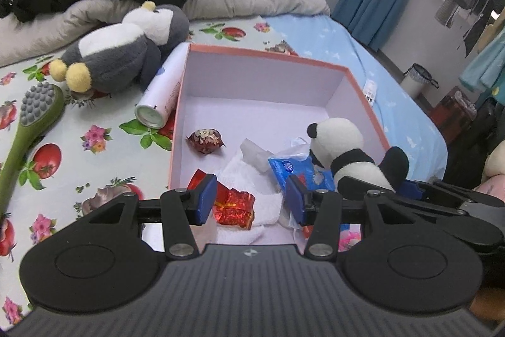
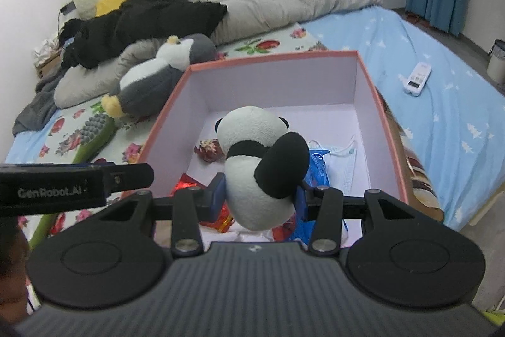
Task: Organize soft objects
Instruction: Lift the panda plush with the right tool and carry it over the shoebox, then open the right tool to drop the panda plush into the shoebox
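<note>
Fingers of the right gripper (image 2: pixel 259 198) clamp the small black-and-white plush panda (image 2: pixel 258 166), holding it over the pink-rimmed cardboard box (image 2: pixel 271 59), above the red foil packets (image 1: pixel 235 206) and blue plastic pouch (image 1: pixel 292 168) inside. The left gripper (image 1: pixel 251 199) hovers with fingers apart and empty, just left of the panda.
</note>
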Motion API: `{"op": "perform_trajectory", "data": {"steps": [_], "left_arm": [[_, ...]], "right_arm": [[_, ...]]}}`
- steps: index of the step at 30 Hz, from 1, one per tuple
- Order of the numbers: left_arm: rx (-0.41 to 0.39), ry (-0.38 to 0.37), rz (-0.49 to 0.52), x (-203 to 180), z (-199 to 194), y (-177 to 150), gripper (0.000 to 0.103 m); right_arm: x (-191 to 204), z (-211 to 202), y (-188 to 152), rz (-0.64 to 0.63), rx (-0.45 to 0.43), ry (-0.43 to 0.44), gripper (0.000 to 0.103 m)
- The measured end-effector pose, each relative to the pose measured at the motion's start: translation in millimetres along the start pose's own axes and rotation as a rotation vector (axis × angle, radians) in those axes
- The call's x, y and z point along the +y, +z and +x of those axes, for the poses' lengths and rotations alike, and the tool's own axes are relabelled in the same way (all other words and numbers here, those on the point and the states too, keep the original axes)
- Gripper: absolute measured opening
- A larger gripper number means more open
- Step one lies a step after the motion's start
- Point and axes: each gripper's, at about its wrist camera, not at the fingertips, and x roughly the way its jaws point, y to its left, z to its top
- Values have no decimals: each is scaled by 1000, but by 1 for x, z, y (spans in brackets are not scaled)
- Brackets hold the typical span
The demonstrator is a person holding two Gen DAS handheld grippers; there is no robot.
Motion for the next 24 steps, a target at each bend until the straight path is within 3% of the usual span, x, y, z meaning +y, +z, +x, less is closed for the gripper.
{"op": "perform_trajectory", "data": {"steps": [12,22,24], "left_arm": [[77,11,-3,11,74,32,54],[104,16,-16,30,97,39,54],[105,17,-18,33,95,37,54]], "right_arm": [[-7,71,22,3,98,34,48],[1,112,26,0,171,49,50],[2,113,26,1,179,54,57]]}}
